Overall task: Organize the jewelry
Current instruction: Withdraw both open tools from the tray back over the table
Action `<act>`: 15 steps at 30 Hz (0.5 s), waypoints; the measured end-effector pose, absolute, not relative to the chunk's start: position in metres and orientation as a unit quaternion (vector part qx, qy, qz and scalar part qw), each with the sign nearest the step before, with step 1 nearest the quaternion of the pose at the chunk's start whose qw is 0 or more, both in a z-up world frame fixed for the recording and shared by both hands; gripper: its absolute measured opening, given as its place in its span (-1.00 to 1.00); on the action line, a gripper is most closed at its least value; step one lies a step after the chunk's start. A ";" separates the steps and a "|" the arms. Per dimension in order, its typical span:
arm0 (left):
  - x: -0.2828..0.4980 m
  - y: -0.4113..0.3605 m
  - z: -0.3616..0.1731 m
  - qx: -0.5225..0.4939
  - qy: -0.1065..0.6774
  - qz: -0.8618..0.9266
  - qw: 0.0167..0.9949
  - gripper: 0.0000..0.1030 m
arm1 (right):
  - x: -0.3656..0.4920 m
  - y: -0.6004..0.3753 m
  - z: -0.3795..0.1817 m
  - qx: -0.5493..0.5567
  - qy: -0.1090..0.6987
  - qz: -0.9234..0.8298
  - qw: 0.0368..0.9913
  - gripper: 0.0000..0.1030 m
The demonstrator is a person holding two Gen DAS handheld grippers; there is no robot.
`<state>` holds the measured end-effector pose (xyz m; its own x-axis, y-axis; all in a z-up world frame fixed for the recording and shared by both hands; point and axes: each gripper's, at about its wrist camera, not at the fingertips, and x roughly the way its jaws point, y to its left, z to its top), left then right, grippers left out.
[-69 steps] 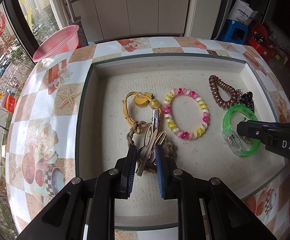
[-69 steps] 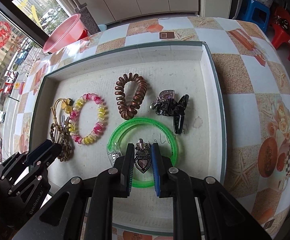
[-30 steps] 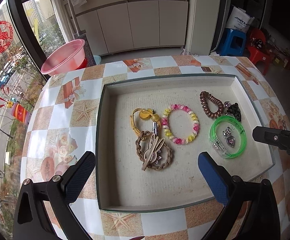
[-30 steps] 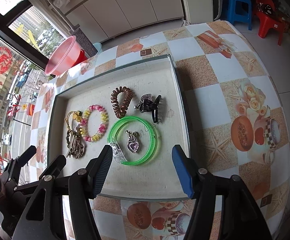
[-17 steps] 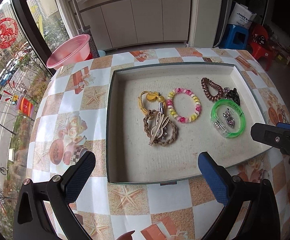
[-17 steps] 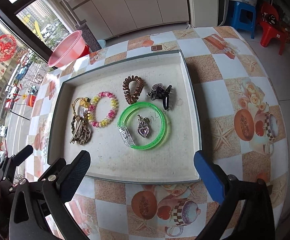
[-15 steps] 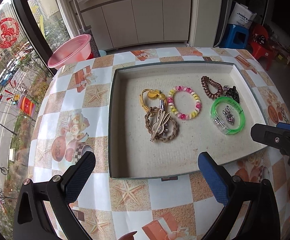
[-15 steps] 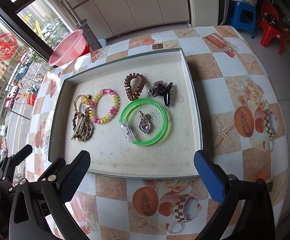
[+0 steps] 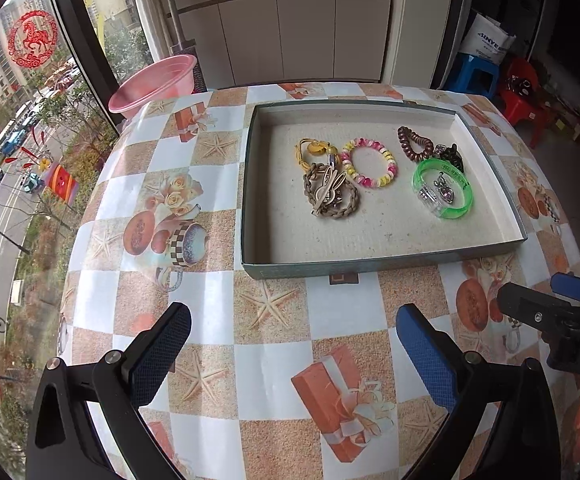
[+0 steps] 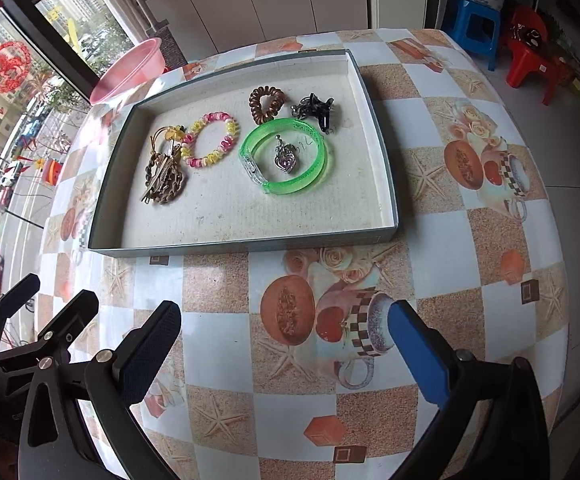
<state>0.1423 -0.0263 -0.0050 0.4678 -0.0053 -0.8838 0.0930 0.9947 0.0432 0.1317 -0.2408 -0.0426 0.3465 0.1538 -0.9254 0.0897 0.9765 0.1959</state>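
A shallow grey tray [image 9: 382, 262] [image 10: 250, 246] on the table holds the jewelry. In it lie a braided brown bracelet with a beige clip [image 9: 331, 194] [image 10: 165, 180], a yellow cord piece [image 9: 313, 148], a pink-yellow bead bracelet [image 9: 368, 158] [image 10: 209, 145], a brown coil tie [image 9: 415, 144] [image 10: 267, 100], a black claw clip [image 9: 450, 156] [image 10: 315, 109] and a green bangle [image 9: 444, 188] [image 10: 284, 156] with a heart pendant [image 10: 286, 159] inside. My left gripper [image 9: 290, 354] and right gripper [image 10: 286, 348] are both open, empty and held back from the tray's near edge.
A pink basin [image 9: 152, 84] stands past the table's far left edge by the window. A blue stool [image 10: 472, 28] and a red stool [image 10: 534, 64] stand on the floor to the right. The patterned tablecloth [image 9: 274, 336] spreads in front of the tray.
Both grippers let go of their pieces, opened wide and drew back from the tray. The beige clip lies on the braided bracelet and the pendant lies inside the green bangle.
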 end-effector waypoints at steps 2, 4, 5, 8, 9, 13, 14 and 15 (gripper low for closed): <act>0.134 -0.022 -0.003 0.034 0.511 -0.027 0.858 1.00 | 0.122 -0.240 -0.039 0.105 0.561 0.013 0.821 0.99; 0.128 -0.018 -0.001 0.028 0.507 -0.026 0.861 1.00 | 0.113 -0.239 -0.034 0.100 0.548 0.006 0.830 0.99; 0.125 -0.017 0.001 0.026 0.504 -0.025 0.863 1.00 | 0.109 -0.239 -0.031 0.097 0.542 0.002 0.835 0.99; 0.117 -0.013 0.006 0.024 0.495 -0.023 0.868 1.00 | 0.099 -0.238 -0.021 0.090 0.524 -0.006 0.847 0.99; 0.113 -0.012 0.008 0.025 0.491 -0.022 0.871 1.00 | 0.096 -0.237 -0.018 0.087 0.517 -0.008 0.851 0.99; 0.104 -0.007 0.017 0.021 0.475 -0.020 0.879 1.00 | 0.083 -0.233 -0.005 0.071 0.489 -0.015 0.869 0.99; 0.102 -0.006 0.018 0.020 0.472 -0.019 0.881 1.00 | 0.080 -0.232 -0.002 0.068 0.483 -0.016 0.873 0.99; 0.100 -0.006 0.019 0.019 0.470 -0.019 0.882 1.00 | 0.078 -0.231 0.000 0.065 0.478 -0.017 0.876 0.99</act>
